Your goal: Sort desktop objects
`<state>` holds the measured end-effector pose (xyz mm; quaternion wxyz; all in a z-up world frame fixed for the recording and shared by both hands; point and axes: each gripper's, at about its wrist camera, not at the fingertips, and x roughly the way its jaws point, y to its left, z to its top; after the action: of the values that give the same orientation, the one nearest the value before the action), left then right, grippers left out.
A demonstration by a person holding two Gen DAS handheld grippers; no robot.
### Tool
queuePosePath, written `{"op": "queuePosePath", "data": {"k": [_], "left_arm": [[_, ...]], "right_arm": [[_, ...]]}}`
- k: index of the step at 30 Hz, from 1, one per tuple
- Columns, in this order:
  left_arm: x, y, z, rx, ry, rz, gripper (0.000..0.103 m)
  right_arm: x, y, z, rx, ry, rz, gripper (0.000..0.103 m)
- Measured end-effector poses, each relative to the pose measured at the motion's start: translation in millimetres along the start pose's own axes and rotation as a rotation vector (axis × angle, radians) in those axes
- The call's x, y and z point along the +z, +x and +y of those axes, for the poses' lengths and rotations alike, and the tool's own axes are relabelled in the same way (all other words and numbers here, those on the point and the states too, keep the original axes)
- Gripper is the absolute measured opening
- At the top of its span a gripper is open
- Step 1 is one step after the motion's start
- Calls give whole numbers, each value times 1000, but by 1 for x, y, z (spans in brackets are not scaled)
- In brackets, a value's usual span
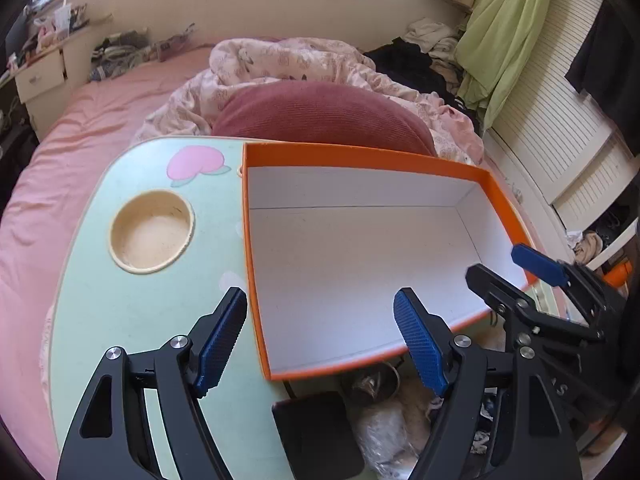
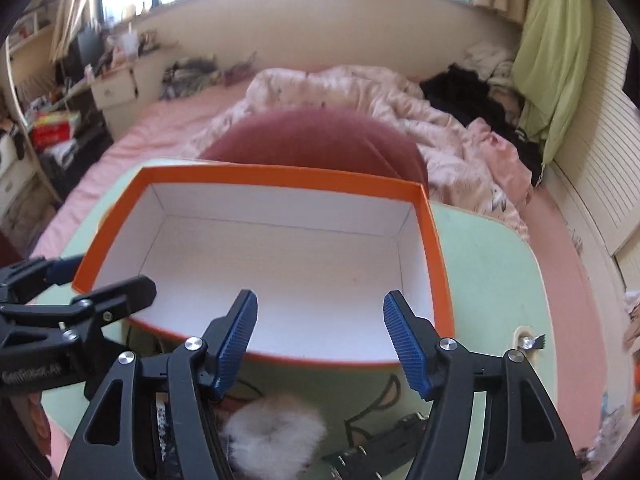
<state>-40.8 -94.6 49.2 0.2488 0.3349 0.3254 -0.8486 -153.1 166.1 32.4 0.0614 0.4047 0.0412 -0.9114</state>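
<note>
An empty orange box with a white inside [image 1: 360, 264] sits on a pale green lap table [image 1: 132, 312]; it also shows in the right wrist view [image 2: 280, 264]. My left gripper [image 1: 320, 344] is open and empty, over the box's near left corner. My right gripper [image 2: 320, 340] is open and empty, over the box's near edge; it also shows at the right of the left wrist view [image 1: 508, 268]. Below the box's near edge lie a black case [image 1: 316, 432], a white fluffy item [image 2: 276, 432], a black cable [image 2: 380, 400] and a black device [image 2: 384, 444].
The table has a round cream cup recess [image 1: 152, 236] and a pink peach print [image 1: 196, 164]. It stands on a pink bed [image 1: 48, 184] with a dark red pillow [image 1: 320, 112] and crumpled quilt [image 1: 304, 64] behind. A slatted wall [image 1: 560, 128] is at the right.
</note>
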Motion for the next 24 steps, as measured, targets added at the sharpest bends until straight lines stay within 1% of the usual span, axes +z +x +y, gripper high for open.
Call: {"op": "queuePosePath", "data": {"k": [3, 8, 9, 12, 13, 14, 15, 17, 19, 20, 21, 22, 24], "left_arm": [[-2, 7, 0, 30, 12, 16, 76], [-3, 3, -3, 24, 17, -22, 76], [-4, -3, -3, 36, 20, -24, 76], [-9, -35, -4, 18, 4, -127, 76], [-13, -48, -5, 16, 10, -150, 76], [-19, -58, -6, 14, 22, -161, 76], [-28, -69, -8, 10, 47, -163, 76], [-49, -81, -12, 5, 92, -152, 76], [-78, -87, -14, 12, 151, -130, 76], [-90, -86, -14, 23, 172, -113, 76], [-108, -83, -12, 47, 192, -77, 76], [-118, -81, -11, 63, 196, -54, 76], [-144, -74, -9, 89, 192, -9, 76]], "right_arm": [[-5, 1, -1, 3, 5, 12, 66], [-7, -1, 0, 8, 6, 4, 66], [-8, -5, 0, 9, 3, -13, 66], [-15, -38, 3, 23, 18, -123, 66], [-22, -54, 4, 49, 22, -157, 67], [-28, -66, 5, 71, 23, -171, 67], [-37, -78, 6, 93, 26, -189, 69], [-68, -105, 6, 132, 28, -234, 82], [-98, -120, 4, 132, 31, -255, 87], [-113, -124, 2, 125, 29, -255, 88], [-125, -124, -2, 117, 30, -237, 89], [-135, -122, -7, 109, 43, -207, 89], [-147, -107, -23, 115, 107, -129, 89]]}}
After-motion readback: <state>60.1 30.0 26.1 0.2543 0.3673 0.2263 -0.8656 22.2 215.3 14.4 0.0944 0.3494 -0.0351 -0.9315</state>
